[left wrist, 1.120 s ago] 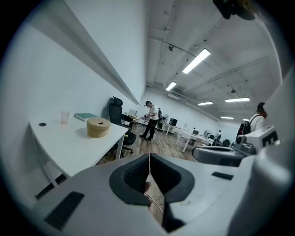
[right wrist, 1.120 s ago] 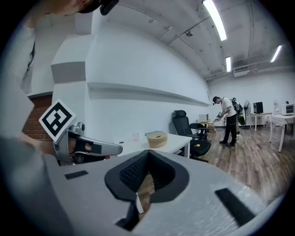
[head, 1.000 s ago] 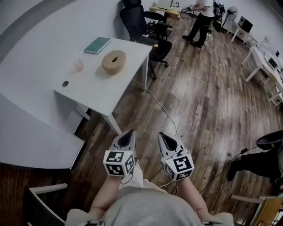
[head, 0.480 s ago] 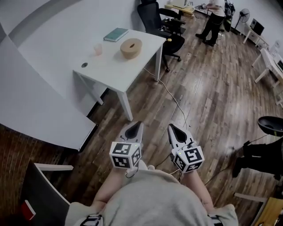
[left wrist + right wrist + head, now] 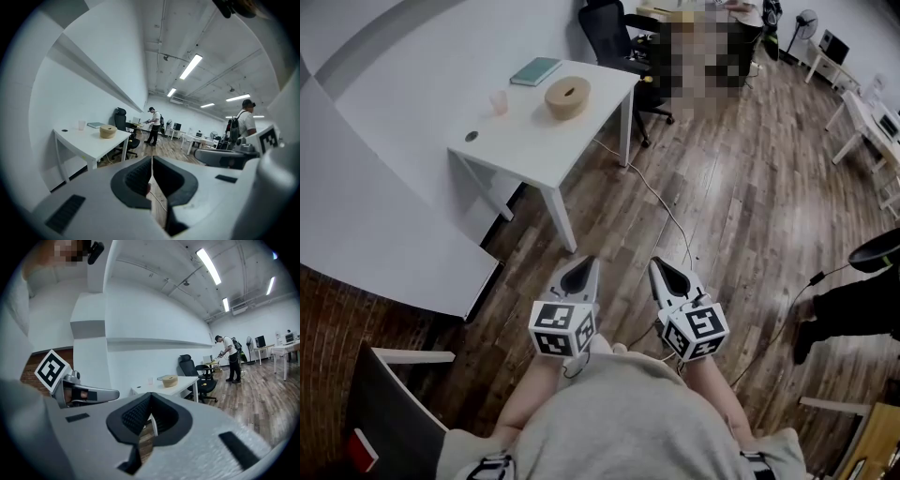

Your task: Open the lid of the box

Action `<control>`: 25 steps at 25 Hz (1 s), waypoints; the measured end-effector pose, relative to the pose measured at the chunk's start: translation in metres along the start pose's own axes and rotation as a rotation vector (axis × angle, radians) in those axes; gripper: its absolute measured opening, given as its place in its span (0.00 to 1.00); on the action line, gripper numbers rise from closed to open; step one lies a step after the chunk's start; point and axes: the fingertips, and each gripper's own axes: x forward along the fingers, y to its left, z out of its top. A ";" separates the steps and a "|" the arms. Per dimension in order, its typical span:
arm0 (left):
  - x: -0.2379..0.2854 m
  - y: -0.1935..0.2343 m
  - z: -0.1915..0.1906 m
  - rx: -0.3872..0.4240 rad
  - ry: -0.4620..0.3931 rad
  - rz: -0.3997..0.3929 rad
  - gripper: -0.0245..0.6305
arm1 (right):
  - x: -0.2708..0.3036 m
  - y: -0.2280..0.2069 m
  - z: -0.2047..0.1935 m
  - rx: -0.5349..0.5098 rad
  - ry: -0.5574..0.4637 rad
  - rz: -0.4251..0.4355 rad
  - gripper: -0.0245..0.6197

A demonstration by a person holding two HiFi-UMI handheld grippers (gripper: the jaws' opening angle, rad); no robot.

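The round tan box [image 5: 567, 97] sits on the far part of the white desk [image 5: 534, 155], toward the side where the black office chair [image 5: 614, 33] stands. A teal book [image 5: 535, 71] lies behind it and a small clear cup [image 5: 498, 102] stands to its left. Its lid [image 5: 569, 90] looks to be in place. We stand well apart from it on the wooden floor [image 5: 741, 197], so by our reading the opening has not begun.

A few things could go wrong from here. A cable [image 5: 656, 197] trails across the floor from the desk toward our feet, and walking up could snag it. The box looks light and stands free. We judge that tugging at the lid with one tool alone could drag or tip the whole box, perhaps into the cup or off the edge. One tool will likely have to steady the body. The jaws would also need to spread before they arrive, or they will only nudge the lid.

The left tool [image 5: 584, 263] is clenched, its jaws pressed together with nothing between them, and it touches nothing. The left gripper view shows only floor past the pads. The right tool [image 5: 660, 266] is likewise fully closed and empty, held in mid-air beside the left.
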 end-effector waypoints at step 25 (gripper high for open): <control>0.043 -0.016 0.008 -0.009 -0.008 -0.087 0.26 | 0.012 -0.041 -0.003 0.008 0.019 -0.028 0.32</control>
